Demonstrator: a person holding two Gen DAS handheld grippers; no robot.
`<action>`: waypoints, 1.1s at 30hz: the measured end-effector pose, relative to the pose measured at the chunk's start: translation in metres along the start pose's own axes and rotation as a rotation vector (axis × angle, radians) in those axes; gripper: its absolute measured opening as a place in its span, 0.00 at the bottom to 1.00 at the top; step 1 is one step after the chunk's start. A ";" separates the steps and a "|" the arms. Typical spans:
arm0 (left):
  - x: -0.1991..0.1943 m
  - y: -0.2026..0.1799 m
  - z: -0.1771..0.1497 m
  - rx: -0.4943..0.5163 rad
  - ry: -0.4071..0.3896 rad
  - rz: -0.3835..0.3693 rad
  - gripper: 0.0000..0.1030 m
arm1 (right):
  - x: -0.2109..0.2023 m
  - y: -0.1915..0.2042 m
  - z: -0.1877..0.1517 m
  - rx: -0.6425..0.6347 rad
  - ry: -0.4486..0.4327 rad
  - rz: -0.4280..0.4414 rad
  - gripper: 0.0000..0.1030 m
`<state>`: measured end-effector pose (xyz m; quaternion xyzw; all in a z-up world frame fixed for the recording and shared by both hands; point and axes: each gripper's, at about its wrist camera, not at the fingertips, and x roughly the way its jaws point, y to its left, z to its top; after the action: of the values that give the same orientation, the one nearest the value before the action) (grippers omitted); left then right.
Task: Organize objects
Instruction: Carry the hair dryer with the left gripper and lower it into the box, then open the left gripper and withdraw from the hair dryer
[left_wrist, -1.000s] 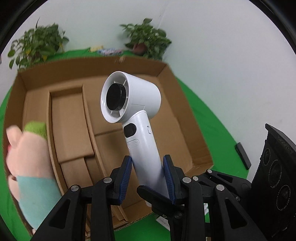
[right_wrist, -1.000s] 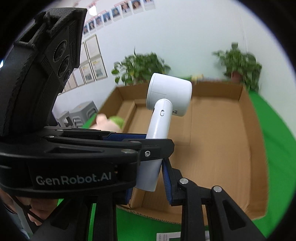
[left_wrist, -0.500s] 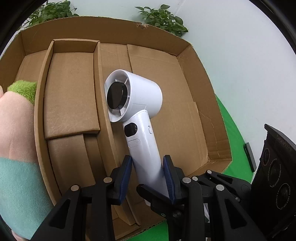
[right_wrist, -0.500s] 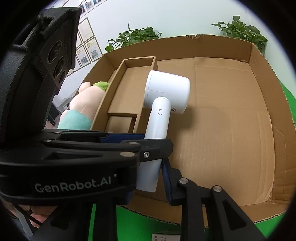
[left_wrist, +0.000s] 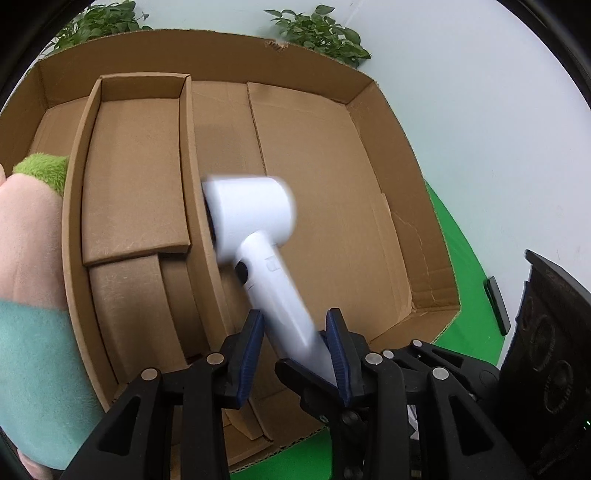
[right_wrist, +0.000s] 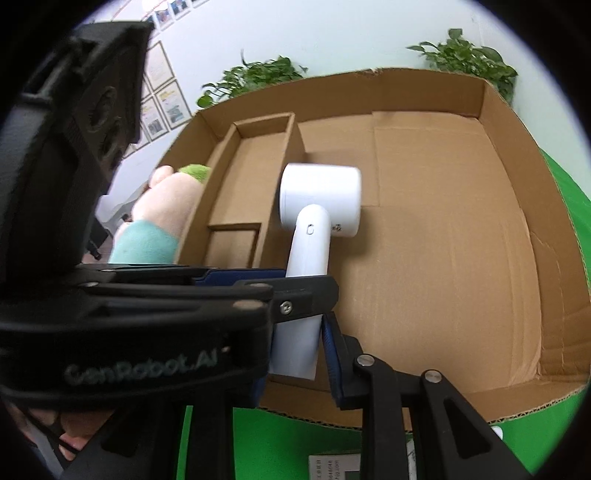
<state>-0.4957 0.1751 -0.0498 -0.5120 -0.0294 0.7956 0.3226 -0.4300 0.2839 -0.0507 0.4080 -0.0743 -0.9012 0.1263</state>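
Observation:
A white handheld fan (left_wrist: 251, 210) hangs low inside the large section of an open cardboard box (left_wrist: 325, 62), its round head next to the inner divider and blurred by motion. My left gripper (left_wrist: 293, 332) is shut on the fan's handle, which slants between the blue pads. In the right wrist view the fan (right_wrist: 321, 199) stands over the box (right_wrist: 369, 77) floor. My right gripper (right_wrist: 299, 350) is shut on the handle's lower end, just below the left gripper (right_wrist: 240, 275), whose black body hides the right gripper's left finger.
A narrow cardboard compartment (left_wrist: 136, 166) runs along the box's left part. A pink, green and teal plush toy (left_wrist: 29, 240) lies in the leftmost slot. Green cloth (left_wrist: 454, 258) with a small black object (left_wrist: 496, 306) surrounds the box. Potted plants (right_wrist: 255, 77) stand behind.
Both grippers have sunk toward the box with the fan, so the box fills both views. The fan's head has swung left toward the divider and now looks blurred.

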 end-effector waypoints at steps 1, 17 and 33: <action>0.000 -0.001 0.000 0.001 -0.001 0.001 0.31 | 0.003 -0.003 0.000 0.008 0.014 -0.007 0.24; -0.014 0.013 -0.020 -0.031 -0.007 -0.019 0.25 | 0.017 0.003 -0.001 0.011 0.095 0.063 0.26; -0.108 -0.032 -0.069 0.115 -0.392 0.274 0.67 | -0.077 0.015 -0.030 -0.166 -0.192 -0.053 0.99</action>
<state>-0.3941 0.1221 0.0154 -0.3277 0.0236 0.9165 0.2282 -0.3560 0.2904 -0.0119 0.3096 -0.0002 -0.9422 0.1281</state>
